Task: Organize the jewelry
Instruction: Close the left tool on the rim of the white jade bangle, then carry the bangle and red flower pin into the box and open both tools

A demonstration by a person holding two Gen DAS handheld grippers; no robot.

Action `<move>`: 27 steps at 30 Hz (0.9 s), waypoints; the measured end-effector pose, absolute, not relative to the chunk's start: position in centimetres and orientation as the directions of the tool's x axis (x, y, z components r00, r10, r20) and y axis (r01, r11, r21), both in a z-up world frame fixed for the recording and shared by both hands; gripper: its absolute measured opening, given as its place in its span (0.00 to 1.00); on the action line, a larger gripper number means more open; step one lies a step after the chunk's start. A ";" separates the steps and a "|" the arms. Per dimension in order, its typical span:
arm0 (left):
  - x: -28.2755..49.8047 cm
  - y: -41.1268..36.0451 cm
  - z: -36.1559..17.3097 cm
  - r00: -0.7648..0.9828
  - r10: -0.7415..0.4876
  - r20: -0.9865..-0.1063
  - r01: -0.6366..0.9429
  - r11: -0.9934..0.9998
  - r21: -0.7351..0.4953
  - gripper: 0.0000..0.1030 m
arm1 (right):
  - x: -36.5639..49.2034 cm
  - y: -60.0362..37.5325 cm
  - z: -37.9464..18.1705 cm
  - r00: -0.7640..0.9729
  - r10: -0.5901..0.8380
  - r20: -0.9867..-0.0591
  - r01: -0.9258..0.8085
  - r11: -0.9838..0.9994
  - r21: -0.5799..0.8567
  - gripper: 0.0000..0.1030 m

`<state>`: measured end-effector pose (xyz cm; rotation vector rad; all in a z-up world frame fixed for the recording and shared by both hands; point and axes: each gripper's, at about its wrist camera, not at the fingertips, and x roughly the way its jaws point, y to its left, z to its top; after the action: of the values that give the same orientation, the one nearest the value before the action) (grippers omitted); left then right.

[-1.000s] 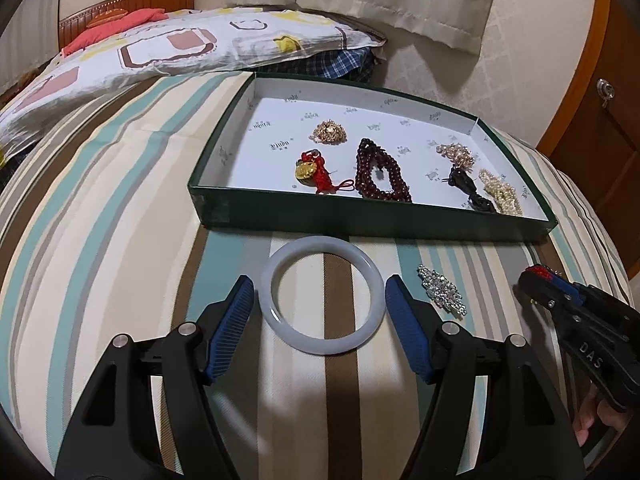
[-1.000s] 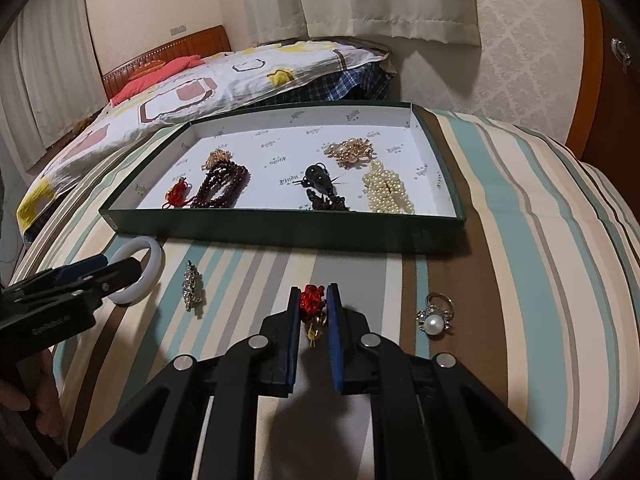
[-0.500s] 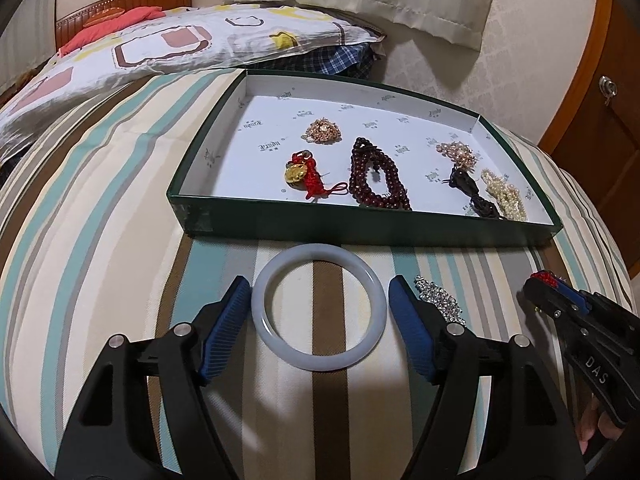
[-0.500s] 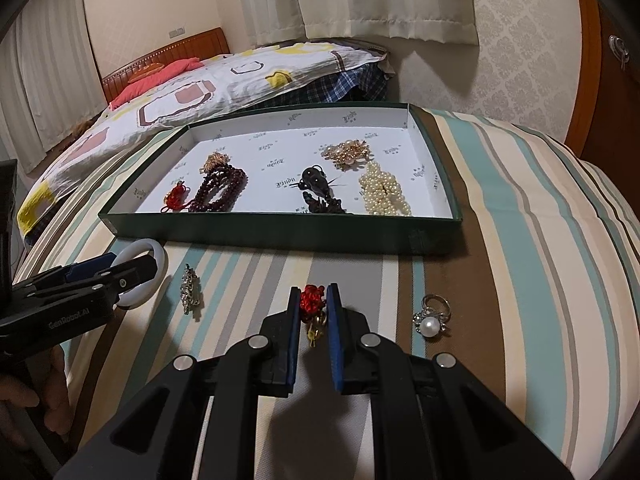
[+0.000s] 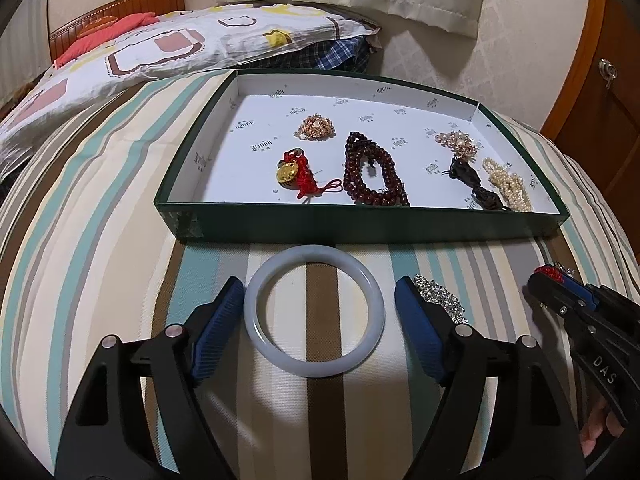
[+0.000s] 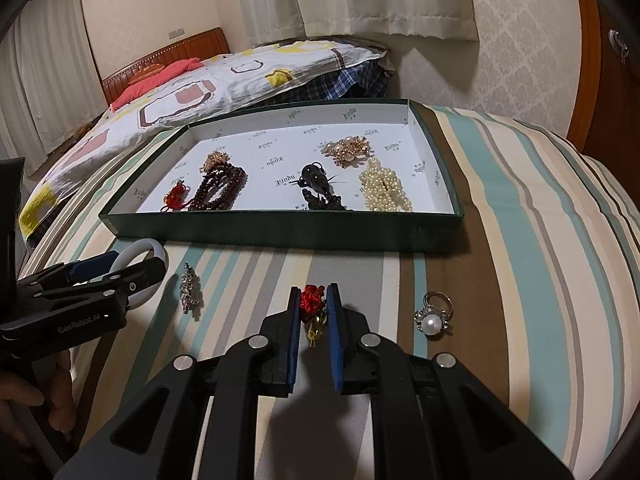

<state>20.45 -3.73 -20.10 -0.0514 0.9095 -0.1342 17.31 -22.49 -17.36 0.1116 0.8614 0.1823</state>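
Note:
A pale jade bangle (image 5: 315,310) lies flat on the striped bedspread in front of a green box (image 5: 360,228) with a white inside. My left gripper (image 5: 320,312) is open, its blue pads either side of the bangle and apart from it. My right gripper (image 6: 313,305) is shut on a red knotted charm (image 6: 312,299) with a gold pendant hanging below; it also shows at the right edge of the left wrist view (image 5: 550,276). The bangle shows in the right wrist view (image 6: 138,254) behind the left gripper.
The box holds a red-and-gold charm (image 5: 296,174), dark red beads (image 5: 370,176), gold clusters, a black piece (image 5: 470,178) and pearls (image 5: 508,186). A rhinestone brooch (image 5: 438,296) lies right of the bangle. A pearl ring (image 6: 434,318) lies right of my right gripper. Pillows are behind.
My left gripper has moved forward, so the bangle now sits squarely between its open pads. My right gripper keeps its hold on the red charm and has barely moved.

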 end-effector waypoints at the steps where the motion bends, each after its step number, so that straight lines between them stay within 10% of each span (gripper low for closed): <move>1: 20.5 -3.8 -20.1 0.606 -0.135 -0.784 0.094 0.991 -0.098 0.73 | 17.3 -22.5 -17.4 0.637 0.205 -0.743 -0.115 0.979 0.171 0.13; 27: 19.1 -3.5 -18.6 0.658 -0.143 -0.739 0.102 0.990 -0.101 0.67 | 17.1 -22.4 -17.1 0.657 0.214 -0.723 -0.112 0.976 0.186 0.13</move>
<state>19.07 -3.48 -18.61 -0.0522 0.8409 -0.1390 17.07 -22.42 -17.13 0.1294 0.8348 0.1852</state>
